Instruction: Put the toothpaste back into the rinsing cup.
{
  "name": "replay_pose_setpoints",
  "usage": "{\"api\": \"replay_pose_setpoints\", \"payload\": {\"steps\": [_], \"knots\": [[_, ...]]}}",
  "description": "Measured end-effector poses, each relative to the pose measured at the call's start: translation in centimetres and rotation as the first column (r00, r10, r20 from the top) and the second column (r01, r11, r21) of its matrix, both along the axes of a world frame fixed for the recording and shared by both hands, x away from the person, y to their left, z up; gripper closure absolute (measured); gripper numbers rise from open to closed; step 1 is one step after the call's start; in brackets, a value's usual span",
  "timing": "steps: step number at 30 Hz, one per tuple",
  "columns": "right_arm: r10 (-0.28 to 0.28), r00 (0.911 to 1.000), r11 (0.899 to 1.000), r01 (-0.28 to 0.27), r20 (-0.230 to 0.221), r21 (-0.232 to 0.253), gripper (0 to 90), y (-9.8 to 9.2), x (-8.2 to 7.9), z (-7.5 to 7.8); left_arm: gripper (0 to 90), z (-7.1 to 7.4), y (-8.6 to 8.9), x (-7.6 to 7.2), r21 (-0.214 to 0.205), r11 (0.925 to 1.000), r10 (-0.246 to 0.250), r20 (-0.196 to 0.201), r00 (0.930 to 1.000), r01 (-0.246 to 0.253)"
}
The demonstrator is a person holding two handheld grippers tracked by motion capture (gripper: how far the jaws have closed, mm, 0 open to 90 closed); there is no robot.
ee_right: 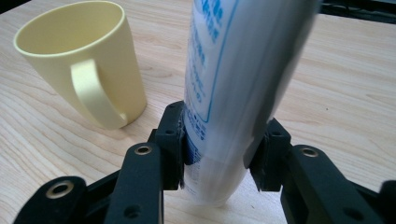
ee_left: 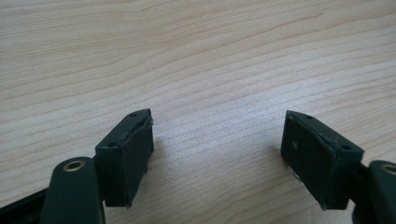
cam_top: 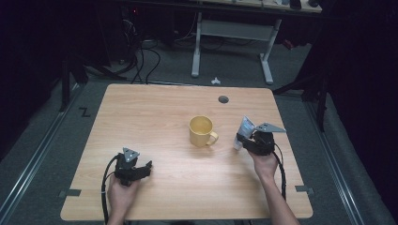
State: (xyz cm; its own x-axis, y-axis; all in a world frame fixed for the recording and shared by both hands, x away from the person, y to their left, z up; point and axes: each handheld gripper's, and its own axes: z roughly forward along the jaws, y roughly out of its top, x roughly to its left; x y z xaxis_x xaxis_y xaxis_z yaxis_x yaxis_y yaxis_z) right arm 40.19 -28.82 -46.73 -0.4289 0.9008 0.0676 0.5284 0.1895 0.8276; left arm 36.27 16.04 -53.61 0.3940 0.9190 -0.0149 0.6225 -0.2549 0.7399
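A pale yellow mug (cam_top: 201,131) stands upright at the middle of the wooden table (cam_top: 155,108), its handle turned to the right. Just right of it my right gripper (cam_top: 247,138) is shut on a white tube with blue print (cam_top: 243,131). In the right gripper view the tube (ee_right: 233,84) stands between both pads, cap end down near the table, with the mug (ee_right: 86,60) to its left. My left gripper (cam_top: 143,168) rests low at the table's front left. Its jaws stand wide apart in the left gripper view (ee_left: 217,154), with bare wood between them.
A round grey cable hole (cam_top: 223,99) sits near the table's far edge. Beyond the table, a white desk frame (cam_top: 232,33) and cables lie on the grey floor. A rail (cam_top: 328,154) runs along the floor at the table's right side.
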Motion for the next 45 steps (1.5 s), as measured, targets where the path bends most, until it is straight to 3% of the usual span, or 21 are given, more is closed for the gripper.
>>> {"api": "replay_pose_setpoints", "payload": {"steps": [10,21,36,45], "knots": [[0.047,0.9987,0.999,-0.046,0.022,-0.007,62.1,0.8,-0.2,0.9,25.8,0.0,0.0,0.0,0.0,1.0,0.0,0.0,1.0,0.0],[0.054,0.9983,0.998,-0.055,0.021,0.016,62.1,0.5,-0.2,1.3,25.8,0.0,0.0,0.0,0.001,1.0,0.001,0.001,1.0,-0.001],[0.092,0.995,0.995,-0.093,0.039,0.021,62.2,1.4,0.2,2.9,26.0,0.0,0.0,0.0,0.0,1.0,0.003,0.002,1.0,-0.003],[0.119,0.9917,0.993,-0.119,0.048,0.0,62.3,2.4,0.3,3.9,26.0,0.0,0.0,0.0,-0.001,1.0,0.002,0.001,1.0,-0.002]]}}
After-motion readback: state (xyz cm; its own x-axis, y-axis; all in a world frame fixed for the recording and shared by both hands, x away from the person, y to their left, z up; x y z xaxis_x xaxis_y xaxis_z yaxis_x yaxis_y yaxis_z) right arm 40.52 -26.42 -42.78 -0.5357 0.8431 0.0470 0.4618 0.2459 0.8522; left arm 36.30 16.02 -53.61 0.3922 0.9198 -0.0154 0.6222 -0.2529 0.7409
